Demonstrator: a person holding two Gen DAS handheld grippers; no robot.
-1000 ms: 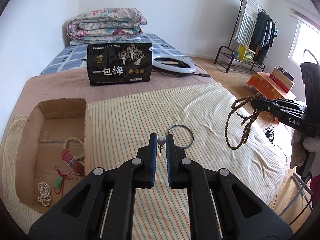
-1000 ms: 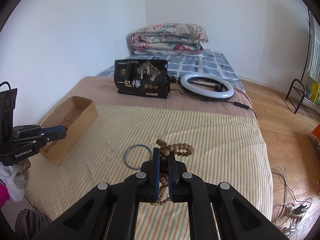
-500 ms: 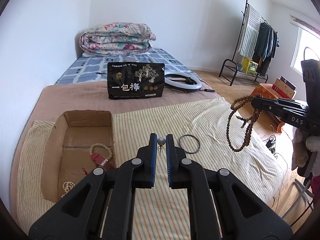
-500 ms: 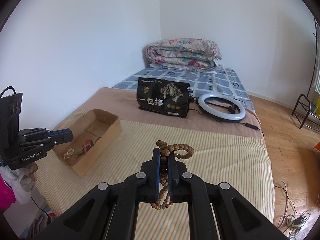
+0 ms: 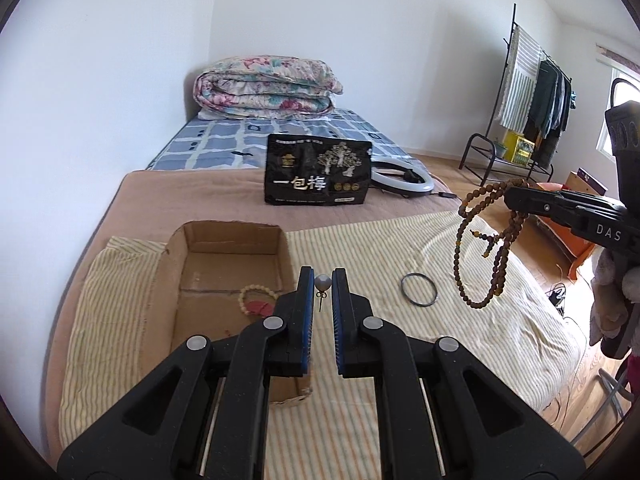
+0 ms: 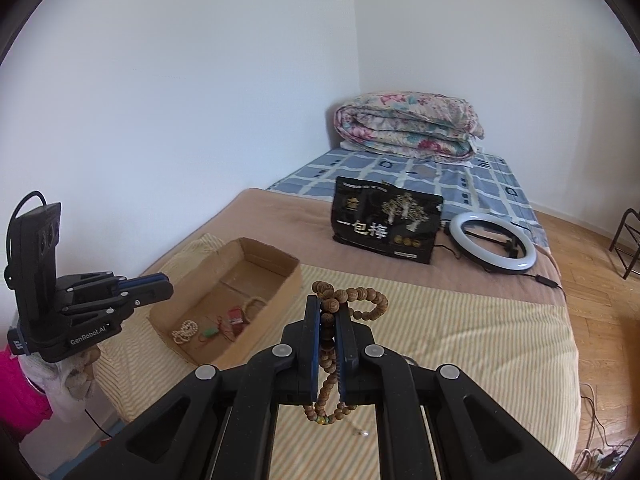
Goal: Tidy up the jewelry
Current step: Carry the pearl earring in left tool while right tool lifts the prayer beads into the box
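Observation:
My left gripper (image 5: 322,280) is shut on a small pearl stud earring (image 5: 323,282), held above the right edge of an open cardboard box (image 5: 176,256). The box holds a beige bead bracelet (image 5: 250,294), a red piece and, in the right wrist view, a white pearl strand (image 6: 185,330) and a green pendant. My right gripper (image 6: 328,310) is shut on a long brown wooden bead necklace (image 6: 352,300), which hangs in the air at the right of the left wrist view (image 5: 476,248). A dark thin bangle (image 5: 419,289) lies on the striped sheet.
A black snack bag (image 5: 316,176) stands behind the box, with a ring light (image 5: 404,178) beside it and a folded floral quilt (image 5: 268,88) at the back. A clothes rack (image 5: 528,92) stands on the wooden floor at the right, past the bed's edge.
Both grippers have risen and swung left towards the box, each keeping its hold. The box now sits under my left gripper's tips and the bangle lies off to the right.

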